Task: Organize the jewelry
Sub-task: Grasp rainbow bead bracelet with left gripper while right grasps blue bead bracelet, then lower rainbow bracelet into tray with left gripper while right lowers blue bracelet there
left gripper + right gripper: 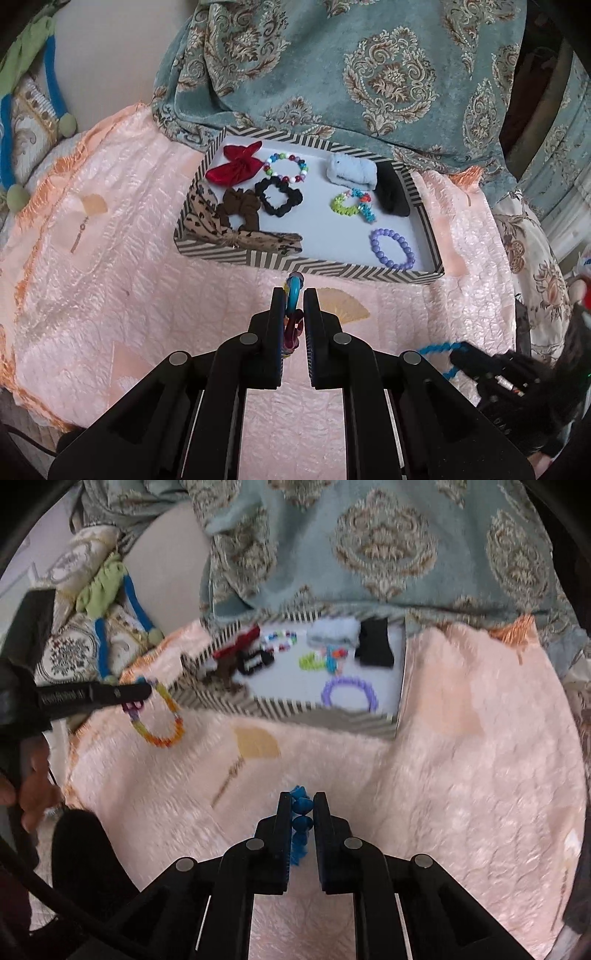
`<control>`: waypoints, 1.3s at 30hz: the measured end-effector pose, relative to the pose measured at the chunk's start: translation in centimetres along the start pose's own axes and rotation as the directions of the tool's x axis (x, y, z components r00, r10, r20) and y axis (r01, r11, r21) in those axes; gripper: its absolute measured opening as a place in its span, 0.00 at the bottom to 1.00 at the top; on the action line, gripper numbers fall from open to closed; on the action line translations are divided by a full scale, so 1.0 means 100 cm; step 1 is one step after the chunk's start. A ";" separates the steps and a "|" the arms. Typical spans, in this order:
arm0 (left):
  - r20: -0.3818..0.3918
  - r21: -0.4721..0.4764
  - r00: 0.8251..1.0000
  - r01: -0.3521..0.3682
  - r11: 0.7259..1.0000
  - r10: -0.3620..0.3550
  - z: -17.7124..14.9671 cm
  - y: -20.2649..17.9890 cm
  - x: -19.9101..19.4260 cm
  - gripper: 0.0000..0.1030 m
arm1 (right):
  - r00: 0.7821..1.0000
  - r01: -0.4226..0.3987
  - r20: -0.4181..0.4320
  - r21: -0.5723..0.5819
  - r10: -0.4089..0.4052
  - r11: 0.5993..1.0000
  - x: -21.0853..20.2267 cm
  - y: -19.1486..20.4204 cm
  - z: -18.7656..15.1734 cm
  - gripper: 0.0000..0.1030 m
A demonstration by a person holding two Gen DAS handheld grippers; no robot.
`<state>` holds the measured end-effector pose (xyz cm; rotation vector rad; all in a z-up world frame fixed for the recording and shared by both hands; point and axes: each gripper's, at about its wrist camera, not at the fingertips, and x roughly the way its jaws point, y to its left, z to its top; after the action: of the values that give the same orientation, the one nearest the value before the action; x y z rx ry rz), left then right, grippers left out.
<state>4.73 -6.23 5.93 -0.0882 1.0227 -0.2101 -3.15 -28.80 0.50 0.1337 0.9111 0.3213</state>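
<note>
We see the striped tray [373,272] in the centre of the left wrist view, white inside, holding a red bow [236,166], a multicoloured bead bracelet [286,169], a black scrunchie [278,195], a brown scrunchie [239,209], a leopard-print bow [236,232], a pale blue scrunchie [352,172], a dark cloth piece [392,195], a green-and-blue bead piece [352,205] and a purple bead bracelet [392,249] at its lower right. A rainbow bracelet [162,716] hangs at left in the right wrist view; a blue spiral band [301,825] sits low at centre there.
</note>
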 end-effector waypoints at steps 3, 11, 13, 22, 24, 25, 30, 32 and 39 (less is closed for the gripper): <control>0.013 0.021 1.000 -0.005 1.000 0.005 0.006 -0.007 -0.003 0.08 | 1.000 0.000 0.028 -0.001 0.000 1.000 -0.008 0.000 0.013 0.10; 0.036 0.060 0.999 -0.020 0.998 0.018 0.024 -0.020 -0.002 0.08 | 0.996 0.008 0.092 -0.020 -0.006 1.000 -0.021 0.003 0.050 0.10; 0.041 0.076 0.999 -0.029 0.997 0.026 0.030 -0.024 0.000 0.08 | 0.995 0.011 0.104 -0.022 -0.009 1.000 -0.021 0.003 0.059 0.10; 0.045 0.106 0.998 -0.053 0.993 0.049 0.055 -0.033 0.017 0.08 | 0.994 -0.006 0.107 0.002 0.005 1.000 0.002 -0.001 0.087 0.10; 0.043 0.109 0.998 -0.058 0.992 0.054 0.061 -0.034 0.024 0.08 | 0.995 -0.010 0.100 0.004 0.009 1.000 0.011 -0.001 0.092 0.10; 0.041 0.109 0.998 -0.059 0.992 0.055 0.065 -0.034 0.028 0.08 | 0.995 -0.013 0.097 0.006 0.012 1.000 0.015 -0.002 0.093 0.10; 0.033 0.101 0.998 -0.055 0.993 0.052 0.085 -0.037 0.049 0.08 | 0.996 -0.039 0.081 0.041 0.035 0.998 0.039 -0.006 0.104 0.10; 0.031 0.092 0.999 -0.039 0.995 0.036 0.094 -0.041 0.058 0.08 | 0.995 -0.067 0.079 0.072 0.062 0.995 0.050 -0.007 0.108 0.10; -0.008 0.049 1.000 -0.011 0.999 0.011 0.114 -0.043 0.108 0.08 | 0.991 -0.136 0.036 0.154 0.132 0.979 0.097 -0.012 0.119 0.10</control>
<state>19.31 -13.06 3.60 -0.0374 1.0253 -0.2253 12.05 -26.48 0.10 0.3435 0.9036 0.3722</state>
